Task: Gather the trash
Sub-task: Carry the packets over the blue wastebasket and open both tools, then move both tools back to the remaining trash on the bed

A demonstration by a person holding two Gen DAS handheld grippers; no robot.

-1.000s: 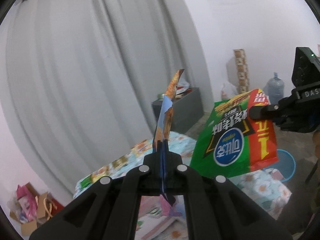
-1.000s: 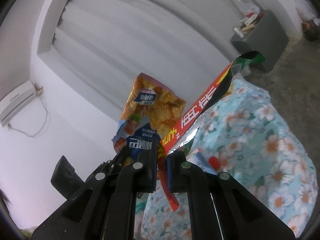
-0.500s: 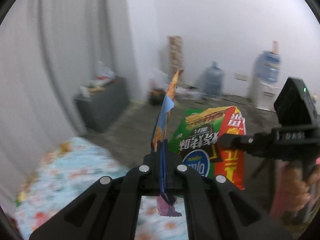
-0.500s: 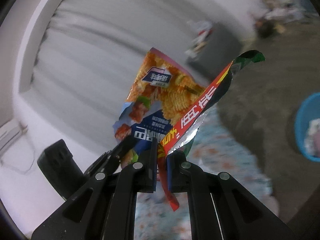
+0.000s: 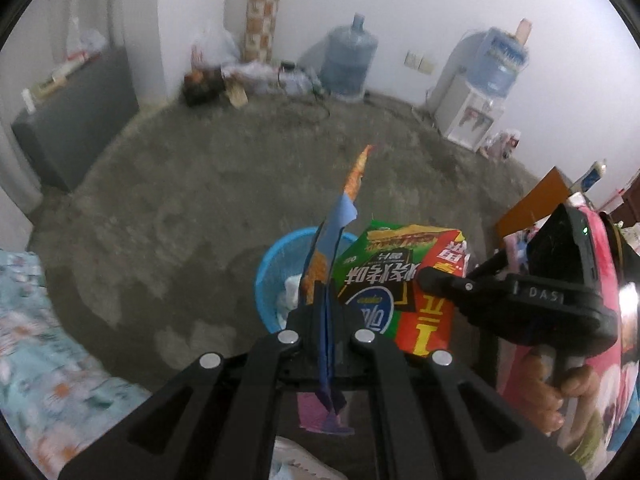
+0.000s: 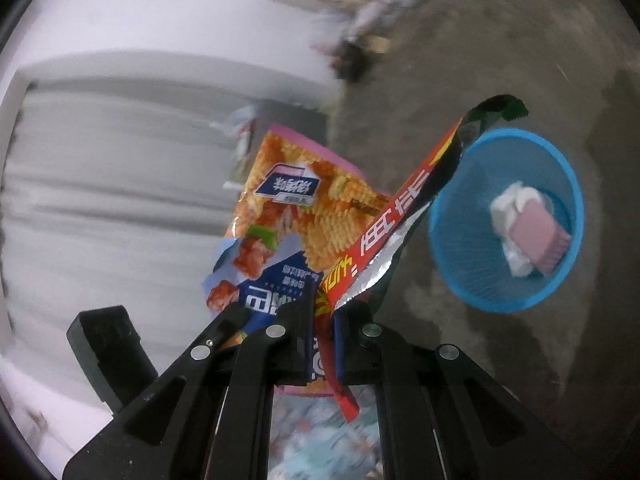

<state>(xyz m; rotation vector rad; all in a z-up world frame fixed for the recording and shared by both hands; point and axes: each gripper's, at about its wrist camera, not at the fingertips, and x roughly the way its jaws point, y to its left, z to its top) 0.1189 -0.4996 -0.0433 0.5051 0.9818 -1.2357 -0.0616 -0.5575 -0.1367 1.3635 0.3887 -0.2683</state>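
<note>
My left gripper (image 5: 326, 300) is shut on an orange and blue snack bag (image 5: 322, 280), seen edge-on; its printed face shows in the right wrist view (image 6: 288, 216). My right gripper (image 6: 325, 312) is shut on a green and red snack bag (image 6: 404, 216), whose front shows in the left wrist view (image 5: 400, 280). Both bags hang above the concrete floor near a blue mesh trash basket (image 6: 460, 264), which holds white paper and a pink wrapper (image 6: 536, 236). The basket also shows in the left wrist view (image 5: 272, 276), just beyond and below both bags.
A flowered bedspread (image 5: 24, 344) lies at the left. A grey cabinet (image 5: 76, 120) stands by the wall. Water jugs (image 5: 348, 60), a dispenser (image 5: 468, 120) and clutter line the far wall. My hand (image 5: 560, 396) holds the right gripper's handle.
Both grippers have swung away from the bed and curtain and tilted down toward the floor. The blue basket has come close under the two held bags.
</note>
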